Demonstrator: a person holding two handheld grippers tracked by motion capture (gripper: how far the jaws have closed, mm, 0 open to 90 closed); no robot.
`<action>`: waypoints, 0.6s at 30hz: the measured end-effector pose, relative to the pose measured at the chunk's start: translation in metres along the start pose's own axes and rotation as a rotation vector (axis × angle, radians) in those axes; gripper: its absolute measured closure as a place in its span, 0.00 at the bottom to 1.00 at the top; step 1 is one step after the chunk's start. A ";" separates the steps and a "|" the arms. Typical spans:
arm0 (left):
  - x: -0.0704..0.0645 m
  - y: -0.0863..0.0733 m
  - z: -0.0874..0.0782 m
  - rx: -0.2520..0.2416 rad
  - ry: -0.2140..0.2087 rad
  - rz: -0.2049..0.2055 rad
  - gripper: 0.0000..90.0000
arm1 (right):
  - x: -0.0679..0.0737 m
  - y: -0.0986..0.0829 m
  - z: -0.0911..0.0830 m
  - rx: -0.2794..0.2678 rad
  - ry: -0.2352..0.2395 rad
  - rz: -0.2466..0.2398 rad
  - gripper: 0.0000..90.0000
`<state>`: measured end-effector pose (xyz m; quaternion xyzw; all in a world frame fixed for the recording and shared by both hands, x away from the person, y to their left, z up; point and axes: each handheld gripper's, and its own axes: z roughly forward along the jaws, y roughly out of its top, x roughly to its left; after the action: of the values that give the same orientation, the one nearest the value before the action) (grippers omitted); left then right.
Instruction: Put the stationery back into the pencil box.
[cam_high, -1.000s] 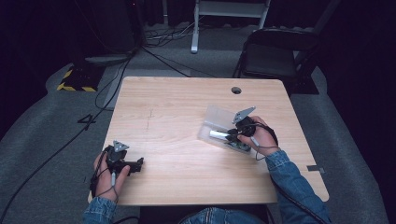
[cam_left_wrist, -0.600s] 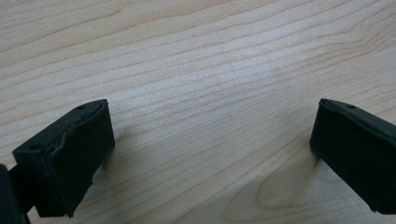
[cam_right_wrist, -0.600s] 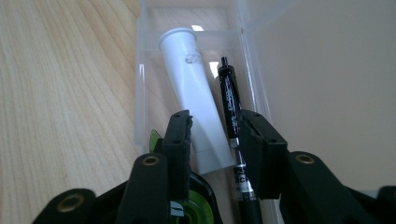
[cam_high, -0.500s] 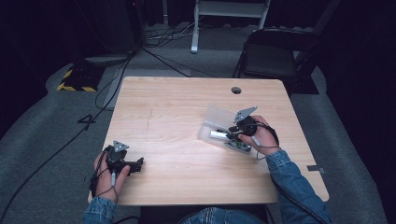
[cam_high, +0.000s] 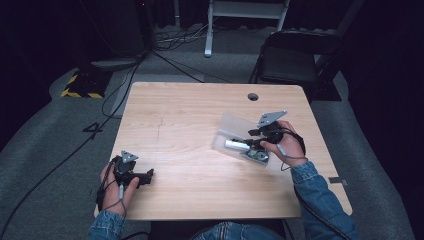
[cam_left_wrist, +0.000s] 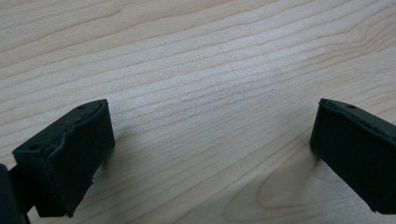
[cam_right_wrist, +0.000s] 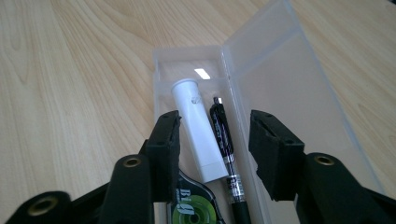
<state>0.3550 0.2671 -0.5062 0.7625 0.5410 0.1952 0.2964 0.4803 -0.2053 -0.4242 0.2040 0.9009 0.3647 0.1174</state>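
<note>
A clear plastic pencil case (cam_high: 230, 129) (cam_right_wrist: 280, 70) lies open on the right half of the wooden table (cam_high: 190, 115), lid folded back. Inside lie a white tube (cam_right_wrist: 198, 135) (cam_high: 236, 145), a black pen (cam_right_wrist: 225, 140) and a green correction tape (cam_right_wrist: 189, 210) (cam_high: 260, 156). My right gripper (cam_right_wrist: 214, 140) (cam_high: 252, 142) hangs open just above the case, its jaws on either side of the white tube and the pen without touching them. My left gripper (cam_high: 147, 176) (cam_left_wrist: 210, 154) rests open near the table's front left edge, with bare wood between its jaws.
A round cable hole (cam_high: 253, 96) sits near the table's far edge. A black folding chair (cam_high: 290, 60) stands behind the table at the right. Cables (cam_high: 115, 95) run across the grey floor at the left, by a yellow-black striped block (cam_high: 75, 86).
</note>
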 end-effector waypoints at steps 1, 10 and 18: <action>0.000 0.000 0.000 0.000 0.000 0.000 0.00 | 0.001 0.001 -0.003 -0.011 -0.002 0.002 0.59; 0.000 0.000 0.000 0.000 0.000 0.000 0.00 | 0.010 0.000 -0.027 -0.063 -0.021 0.027 0.51; 0.000 0.000 0.000 0.000 0.000 -0.003 0.00 | 0.012 -0.011 -0.048 -0.097 -0.058 0.073 0.44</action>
<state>0.3552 0.2669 -0.5062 0.7616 0.5422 0.1947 0.2968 0.4486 -0.2365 -0.3989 0.2414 0.8702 0.4060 0.1401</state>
